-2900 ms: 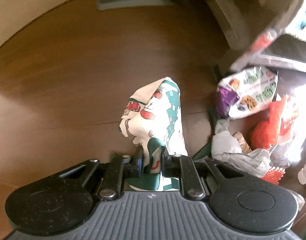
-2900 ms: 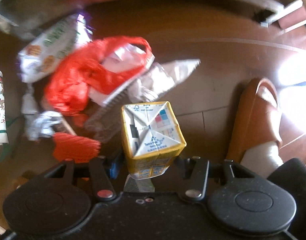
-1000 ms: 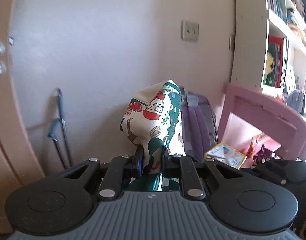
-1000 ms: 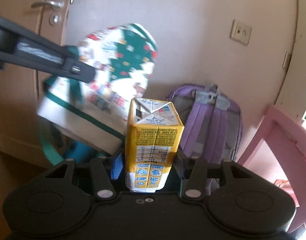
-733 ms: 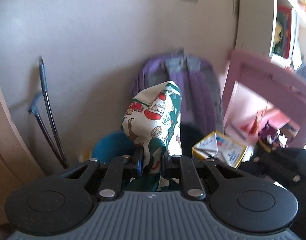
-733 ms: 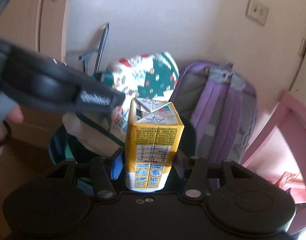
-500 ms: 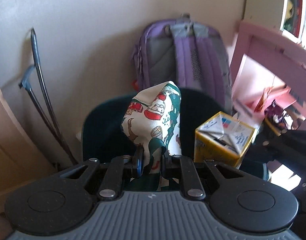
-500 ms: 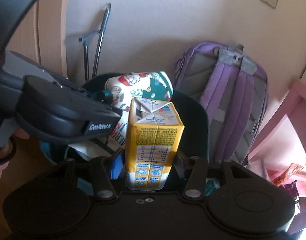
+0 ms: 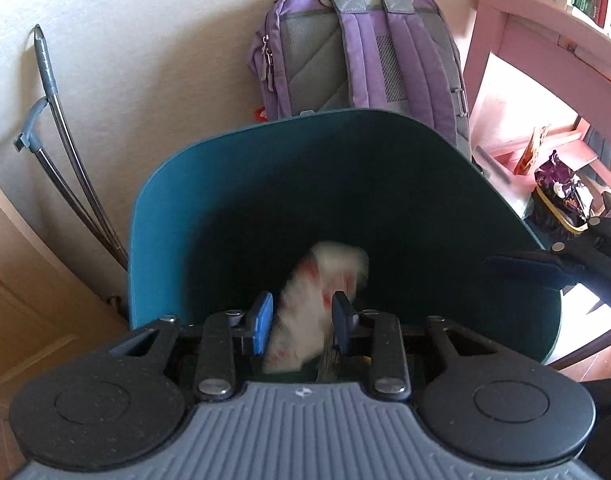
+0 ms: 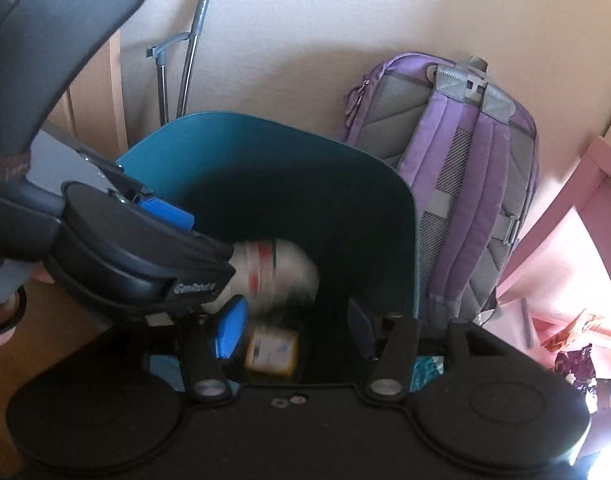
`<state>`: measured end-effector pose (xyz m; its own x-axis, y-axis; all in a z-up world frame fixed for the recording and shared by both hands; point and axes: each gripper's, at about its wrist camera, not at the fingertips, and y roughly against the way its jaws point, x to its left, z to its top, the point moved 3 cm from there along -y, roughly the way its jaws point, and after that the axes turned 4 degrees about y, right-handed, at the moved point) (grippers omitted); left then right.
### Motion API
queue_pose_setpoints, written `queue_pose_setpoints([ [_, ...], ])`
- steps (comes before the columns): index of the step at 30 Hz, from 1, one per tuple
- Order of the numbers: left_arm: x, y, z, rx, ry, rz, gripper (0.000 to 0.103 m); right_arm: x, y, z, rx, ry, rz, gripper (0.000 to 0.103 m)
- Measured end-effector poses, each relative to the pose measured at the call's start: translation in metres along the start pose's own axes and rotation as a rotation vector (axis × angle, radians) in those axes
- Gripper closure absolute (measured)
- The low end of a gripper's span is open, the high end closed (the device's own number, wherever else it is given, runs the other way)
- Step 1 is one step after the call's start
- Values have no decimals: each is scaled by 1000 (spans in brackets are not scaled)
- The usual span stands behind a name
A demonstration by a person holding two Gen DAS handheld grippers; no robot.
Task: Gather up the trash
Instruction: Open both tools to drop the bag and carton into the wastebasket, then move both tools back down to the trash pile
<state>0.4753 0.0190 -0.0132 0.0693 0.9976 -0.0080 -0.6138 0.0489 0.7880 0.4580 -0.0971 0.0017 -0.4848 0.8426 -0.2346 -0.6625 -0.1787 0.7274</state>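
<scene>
Teal plastic fills the middle of both views: the bin stands against the wall, with a metal-handled tool at the left and a purple backpack at the upper right.

In the left-wrist view the left gripper has just been opening; its 2 blue pads stand apart and the printed paper cup, a motion-blurred white shape, sits loose between them without being pressed, inside the bin's mouth. Its long axis seems to tilt up and to the right, though the blur leaves the pointing end unclear.

In the right-wrist view the right gripper has also just been opening, jaws wide, and the yellow carton lies below them in the bin, untouched, showing 1 flat face; its long axis cannot be read.

This looks like the drop step. Next, both grippers should lift clear of the rim and return for more trash.
</scene>
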Motion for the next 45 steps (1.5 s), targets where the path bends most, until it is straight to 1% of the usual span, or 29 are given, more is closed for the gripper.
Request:
queue_pose_setpoints([
  [2,0,5,1,-4,6,-12,70,-2,8,-1,-23,-15,-6,48],
  [3,0,8,3,-9,8,-18,61,-4,12,-1,-30,-22,-6,48],
  [4,0,12,4,-22,13,-18,56,-6,16,1,-39,-29,-5,48],
  [5,1,19,4,-41,21,-11,44,-8,21,1,-47,-35,-6,47],
  [6,2,26,4,-63,29,-9,37,-8,28,1,-58,-40,-9,47],
  [9,4,47,1,-96,42,-29,36,-9,47,0,-84,-62,-5,46],
  [14,4,82,-4,-137,36,-25,36,-4,85,-2,-131,-82,-8,45],
  [17,4,104,-9,-164,34,-20,31,0,104,-5,-152,-92,-4,44],
  [22,6,138,-22,-208,29,-19,29,8,134,-11,-182,-104,1,43],
  [23,6,143,-25,-214,29,-18,26,10,139,-12,-187,-106,5,43],
  [24,8,149,-29,-224,28,-17,22,13,145,-14,-193,-104,10,43],
  [27,11,166,-40,-252,24,-21,22,20,158,-18,-209,-98,17,43],
  [30,17,181,-54,-269,42,-28,22,28,169,-24,-222,-95,24,42],
  [38,30,208,-93,-317,62,-74,20,53,186,-46,-255,-100,70,41],
  [40,34,209,-103,-320,64,-84,13,58,186,-53,-258,-112,81,40],
  [41,36,210,-108,-321,66,-88,4,61,186,-56,-259,-115,88,40],
  [42,39,209,-114,-328,70,-93,0,63,185,-60,-261,-119,93,40],
  [45,48,205,-130,-340,83,-100,0,71,179,-73,-266,-128,105,39],
])
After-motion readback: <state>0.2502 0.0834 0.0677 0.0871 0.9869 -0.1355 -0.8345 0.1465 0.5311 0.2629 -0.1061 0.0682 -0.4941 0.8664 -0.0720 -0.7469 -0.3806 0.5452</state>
